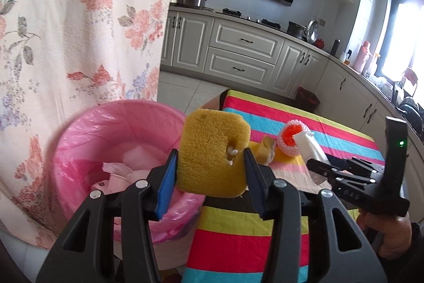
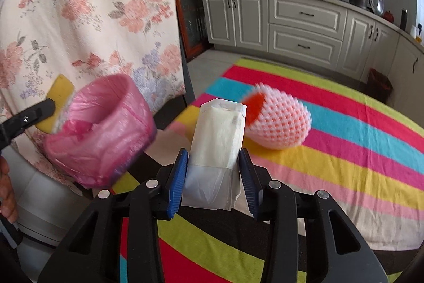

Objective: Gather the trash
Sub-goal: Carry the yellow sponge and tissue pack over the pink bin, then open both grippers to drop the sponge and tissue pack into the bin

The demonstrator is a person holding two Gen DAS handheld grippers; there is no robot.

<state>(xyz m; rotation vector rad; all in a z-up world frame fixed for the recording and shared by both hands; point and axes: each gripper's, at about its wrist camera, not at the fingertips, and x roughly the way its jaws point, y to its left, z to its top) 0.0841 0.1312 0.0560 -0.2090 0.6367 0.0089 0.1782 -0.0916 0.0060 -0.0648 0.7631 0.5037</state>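
My left gripper (image 1: 210, 159) is shut on a yellow sponge (image 1: 212, 153) and holds it at the near right rim of a pink-lined trash bin (image 1: 87, 129); the sponge also shows in the right wrist view (image 2: 59, 92). The bin (image 2: 106, 134) holds crumpled pink and white scraps. My right gripper (image 2: 213, 163) is shut on a white paper packet (image 2: 218, 137), held above the striped tablecloth (image 2: 344, 150). It shows in the left wrist view (image 1: 318, 163). An orange in white foam netting (image 2: 281, 118) lies on the table beyond the packet.
A small yellow scrap (image 1: 265, 150) lies on the cloth beside the netted orange (image 1: 288, 141). A floral curtain (image 1: 79, 31) hangs behind the bin. Kitchen cabinets (image 1: 238, 52) and a dark floor bin (image 1: 307, 98) stand beyond the table.
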